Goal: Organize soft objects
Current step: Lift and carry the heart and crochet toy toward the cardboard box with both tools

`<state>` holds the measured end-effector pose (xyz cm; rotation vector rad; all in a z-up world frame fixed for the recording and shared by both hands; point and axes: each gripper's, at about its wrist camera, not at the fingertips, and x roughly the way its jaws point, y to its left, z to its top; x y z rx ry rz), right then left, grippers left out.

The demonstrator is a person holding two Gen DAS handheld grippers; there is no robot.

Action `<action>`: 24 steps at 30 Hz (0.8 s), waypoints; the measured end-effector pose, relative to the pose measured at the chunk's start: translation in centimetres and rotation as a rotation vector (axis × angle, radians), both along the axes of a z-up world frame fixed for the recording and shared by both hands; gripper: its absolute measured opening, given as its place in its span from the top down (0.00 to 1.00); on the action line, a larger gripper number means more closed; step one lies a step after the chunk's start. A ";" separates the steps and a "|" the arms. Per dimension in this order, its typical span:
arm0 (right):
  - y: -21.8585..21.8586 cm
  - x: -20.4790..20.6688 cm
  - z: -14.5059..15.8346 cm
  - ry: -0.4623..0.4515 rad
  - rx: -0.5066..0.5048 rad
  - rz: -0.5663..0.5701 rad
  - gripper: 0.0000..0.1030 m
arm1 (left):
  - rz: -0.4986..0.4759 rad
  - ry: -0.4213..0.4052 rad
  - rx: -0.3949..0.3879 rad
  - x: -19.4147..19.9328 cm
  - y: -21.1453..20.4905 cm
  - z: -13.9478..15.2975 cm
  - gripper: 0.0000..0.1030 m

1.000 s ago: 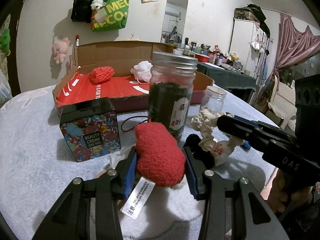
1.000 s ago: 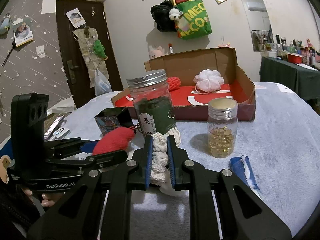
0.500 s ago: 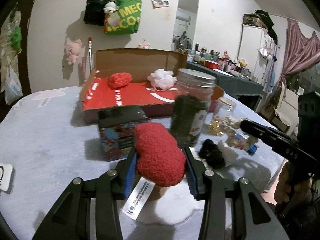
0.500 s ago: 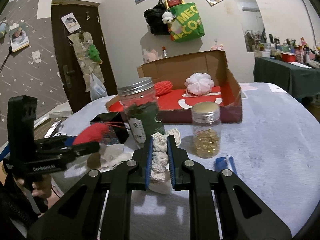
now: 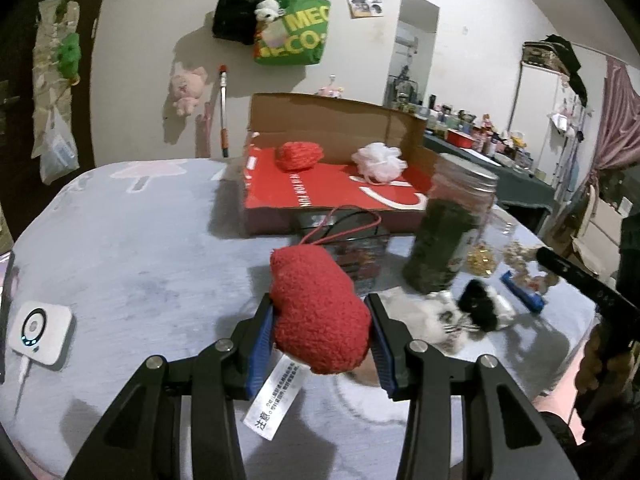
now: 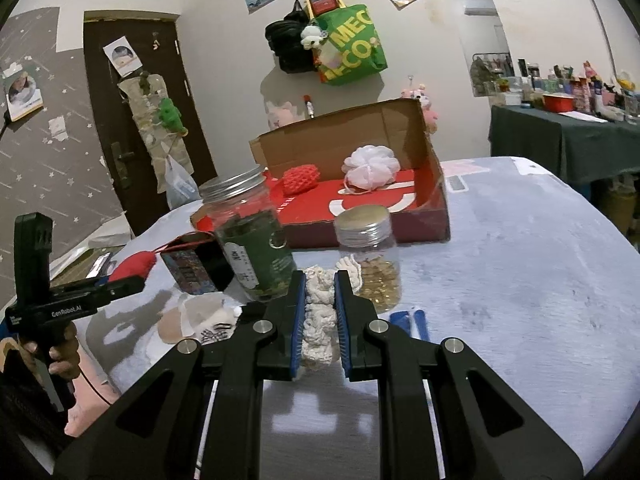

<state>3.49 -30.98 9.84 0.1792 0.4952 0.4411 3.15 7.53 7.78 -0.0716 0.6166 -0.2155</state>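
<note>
My left gripper (image 5: 322, 312) is shut on a red plush toy (image 5: 320, 312) with a white tag, held above the table. It also shows in the right wrist view (image 6: 134, 266). My right gripper (image 6: 320, 292) is shut on a cream knitted rope toy (image 6: 319, 316), lifted over the table. An open cardboard box (image 5: 336, 124) with a red floor stands at the back. It holds a red knitted ball (image 5: 298, 155) and a white mesh puff (image 5: 378, 161). A white and black soft toy (image 5: 460, 314) lies on the table.
A tall jar of dark leaves (image 6: 252, 240), a small jar of gold bits (image 6: 370, 254) and a patterned tin (image 6: 192, 270) stand before the box. A blue packet (image 6: 412, 324) lies by the small jar. A white device (image 5: 38, 330) lies at the left.
Both grippers have risen and drawn back with their toys. The left gripper swung left, so the tin and jar now sit to the right of the red plush.
</note>
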 end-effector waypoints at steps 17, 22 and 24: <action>-3.0 1.4 -0.2 0.039 -0.022 -0.037 0.87 | 0.004 0.017 0.042 2.3 2.9 -0.9 0.55; -3.6 1.9 -0.1 0.038 -0.049 -0.041 0.87 | -0.017 0.013 0.076 3.0 2.8 -0.7 0.55; -3.7 2.1 0.0 0.037 -0.055 -0.038 0.87 | -0.029 0.017 0.090 3.6 2.8 -0.7 0.55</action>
